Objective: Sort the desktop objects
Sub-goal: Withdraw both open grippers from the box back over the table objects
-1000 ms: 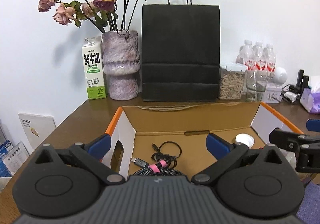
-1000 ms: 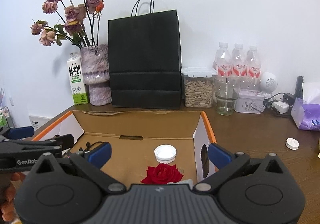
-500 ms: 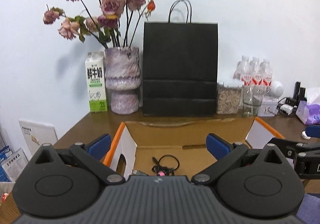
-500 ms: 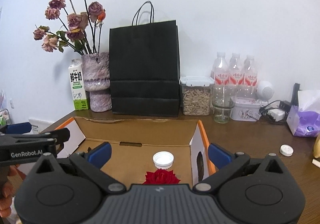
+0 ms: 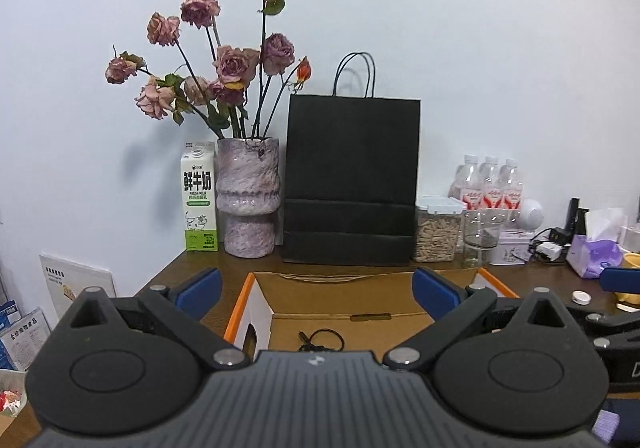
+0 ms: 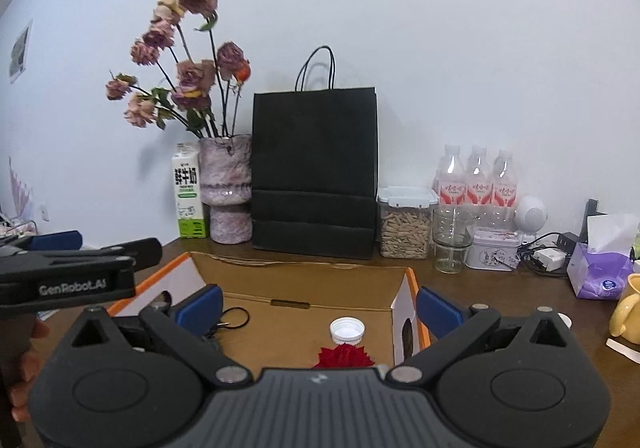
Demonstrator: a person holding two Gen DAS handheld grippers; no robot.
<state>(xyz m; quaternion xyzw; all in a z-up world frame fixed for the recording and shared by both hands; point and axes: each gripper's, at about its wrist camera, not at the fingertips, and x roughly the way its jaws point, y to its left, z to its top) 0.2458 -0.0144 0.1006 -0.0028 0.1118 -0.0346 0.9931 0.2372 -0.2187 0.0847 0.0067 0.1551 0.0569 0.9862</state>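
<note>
We see the left claw (image 5: pixel 316 290) spread wide with nothing between its blue pads, held above the near side of the cardboard box (image 5: pixel 336 306); the right claw (image 6: pixel 318 306) is likewise spread and empty, over the same box (image 6: pixel 296 284); the box sits open on the brown tabletop (image 6: pixel 500 296). Inside the box: a black cable (image 5: pixel 320 340) toward its left side, a white cap (image 6: pixel 347 330) toward its right, a red flower (image 6: pixel 344 356) just in front of the cap, partly hidden by the right claw's body. Outside the box, on the tabletop to its right: a small white cap (image 5: pixel 581 296), a purple tissue pack (image 6: pixel 600 268), a yellow cup (image 6: pixel 628 308) at the frame edge. Along the wall: milk carton (image 5: pixel 199 201), vase of dried roses (image 5: pixel 248 199), black paper bag (image 5: pixel 352 183), jar of seeds (image 6: pixel 406 226), three bottles (image 6: pixel 476 179).
</note>
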